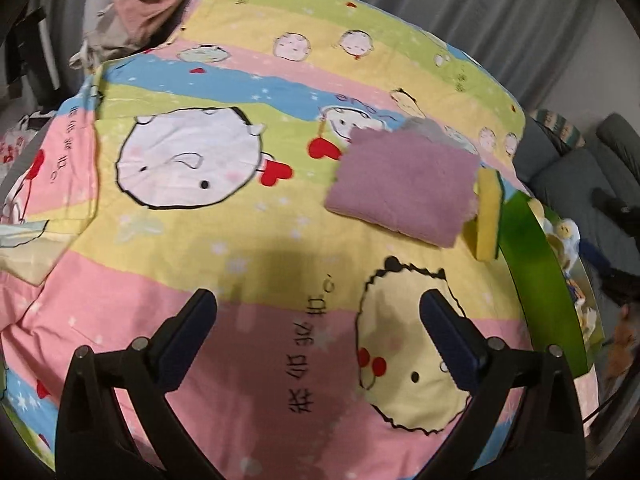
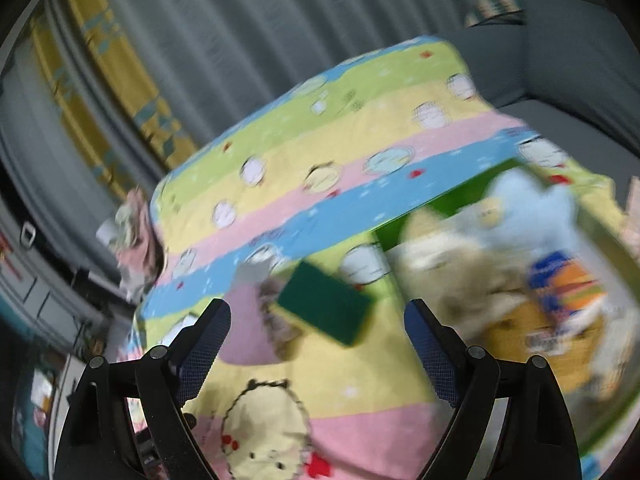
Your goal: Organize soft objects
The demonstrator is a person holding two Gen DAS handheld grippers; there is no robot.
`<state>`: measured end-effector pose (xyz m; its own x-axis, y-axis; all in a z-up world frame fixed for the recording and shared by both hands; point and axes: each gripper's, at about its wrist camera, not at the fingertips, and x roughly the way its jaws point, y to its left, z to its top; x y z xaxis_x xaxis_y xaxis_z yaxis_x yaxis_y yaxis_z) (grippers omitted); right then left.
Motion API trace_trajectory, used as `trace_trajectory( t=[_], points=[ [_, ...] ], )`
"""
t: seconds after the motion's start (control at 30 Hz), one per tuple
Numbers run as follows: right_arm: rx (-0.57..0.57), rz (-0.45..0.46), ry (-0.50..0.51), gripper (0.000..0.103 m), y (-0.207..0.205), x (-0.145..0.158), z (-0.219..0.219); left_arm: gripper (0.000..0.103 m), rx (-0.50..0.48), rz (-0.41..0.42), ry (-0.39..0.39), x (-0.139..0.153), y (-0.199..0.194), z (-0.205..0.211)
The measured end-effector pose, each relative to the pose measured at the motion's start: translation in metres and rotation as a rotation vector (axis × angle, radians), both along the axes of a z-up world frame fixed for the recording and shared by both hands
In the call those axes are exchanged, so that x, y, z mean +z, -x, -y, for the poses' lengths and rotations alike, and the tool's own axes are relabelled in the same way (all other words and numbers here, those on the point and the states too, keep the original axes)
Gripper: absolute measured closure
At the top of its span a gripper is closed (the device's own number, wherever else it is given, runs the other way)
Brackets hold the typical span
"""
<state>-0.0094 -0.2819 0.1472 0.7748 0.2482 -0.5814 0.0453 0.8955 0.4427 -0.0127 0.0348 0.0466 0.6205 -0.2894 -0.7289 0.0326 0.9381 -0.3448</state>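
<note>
Both grippers wide and empty above the cartoon quilt [image 1: 248, 264], soft things waiting at its right side.

Left gripper [image 1: 318, 316] spread wide over pink and yellow stripes, nothing between the jaws; right gripper [image 2: 318, 324] likewise agape and empty, view badly blurred. Folded purple towel [image 1: 404, 186] flat on the quilt, a grey cloth [image 1: 426, 130] peeking from under its far edge, a yellow-and-green sponge [image 1: 488, 216] standing on edge just beside its right side, against the green box [image 1: 532, 264] of plush toys (contents smeared, hard to name). Towel probably light, limp and fluffy, apt to sag and unfold if pinched at one layer: best taken across the thick folded near edge, all layers together. Sponge likely featherlight and springy, grippy rather than slippery: squeezed across its narrow faces, gently, with little risk beyond tipping.
</note>
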Motion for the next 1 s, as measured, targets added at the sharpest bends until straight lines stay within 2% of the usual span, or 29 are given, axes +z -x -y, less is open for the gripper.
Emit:
trace_trajectory(
  t=[0.2,0.33,0.5,0.6,0.63,0.73,0.83,0.9,1.0],
  points=[
    [0.142,-0.112,0.001,0.014,-0.046,-0.042,-0.074,0.002,0.033,0.004,-0.034,0.001,0.001,-0.007],
    [0.149,-0.186,0.087,0.014,-0.073,-0.071,-0.104,0.002,0.055,0.011,-0.036,0.004,0.003,-0.015],
    [0.14,-0.26,0.078,0.017,-0.09,-0.106,-0.109,0.002,0.082,0.026,-0.039,0.008,0.004,-0.022],
    [0.113,-0.233,0.089,0.039,-0.09,-0.108,-0.105,0.002,0.112,0.026,-0.028,0.009,0.005,-0.03],
    [0.126,-0.23,0.08,0.053,-0.09,-0.107,-0.104,0.002,0.134,0.032,-0.026,0.008,0.006,-0.033],
    [0.138,-0.217,0.016,0.078,-0.085,-0.102,-0.095,0.002,0.157,0.008,-0.036,0.005,0.009,-0.039],
    [0.141,-0.189,0.037,0.081,-0.077,-0.093,-0.105,0.002,0.129,-0.011,-0.016,0.005,0.012,-0.045],
    [0.155,-0.161,0.071,0.082,-0.066,-0.082,-0.115,0.002,0.094,-0.003,-0.041,0.008,0.015,-0.047],
    [0.179,-0.123,0.084,0.082,-0.051,-0.065,-0.124,0.002,0.125,0.019,-0.06,0.013,0.022,-0.055]
  ],
)
